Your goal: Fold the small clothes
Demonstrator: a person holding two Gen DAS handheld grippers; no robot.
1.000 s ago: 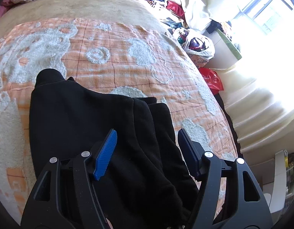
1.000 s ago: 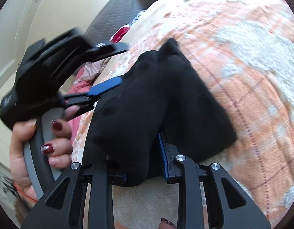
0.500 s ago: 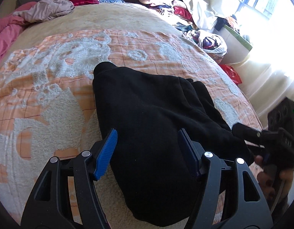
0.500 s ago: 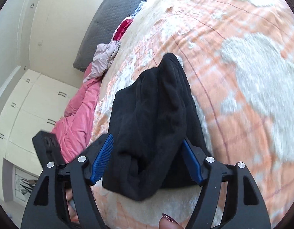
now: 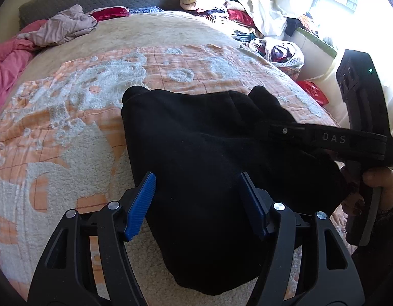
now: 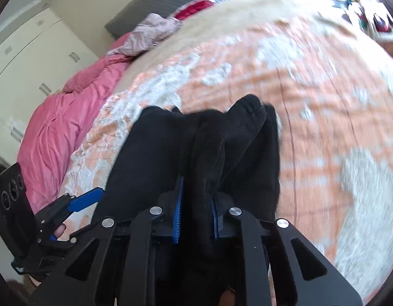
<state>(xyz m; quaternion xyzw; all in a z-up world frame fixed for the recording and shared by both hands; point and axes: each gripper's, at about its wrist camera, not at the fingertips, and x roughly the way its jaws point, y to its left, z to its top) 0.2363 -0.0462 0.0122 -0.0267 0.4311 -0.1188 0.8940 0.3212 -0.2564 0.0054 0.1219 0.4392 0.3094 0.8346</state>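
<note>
1. Left wrist view: the left gripper (image 5: pixel 197 201) points steeply down at the bed, its blue pads (image 5: pixel 141 205) spread wide apart.
2. The black garment (image 5: pixel 209 153) lies on the orange and white blanket (image 5: pixel 69 127) directly under and ahead of this gripper. The cloth passes between the pads, but neither pad presses on it.
3. To the right of the left gripper, the right gripper (image 5: pixel 270 130) reaches in sideways over the garment's right edge. Its fingertips merge with the dark cloth here, so the contact cannot be told from this view.
4. A hand (image 5: pixel 379 181) wraps the right gripper's handle at the far right edge.
5. Beyond the garment, far ahead of the gripper, lie a pink quilt (image 5: pixel 8 63) and a pile of clothes (image 5: pixel 221 2).
6. Right wrist view: the right gripper (image 6: pixel 195 216) has just been closing, and its pads now pinch a thick fold of the black garment (image 6: pixel 196 153).
7. The gripper tilts downward; the picture is blurred, mostly at the right.
8. The garment runs forward from the jaws, bunched in ridges, its far end resting on the blanket (image 6: pixel 311 89).
9. Low to the left, the left gripper (image 6: pixel 76 204) shows one blue pad (image 6: pixel 85 200) just beside the garment's left edge.
</note>
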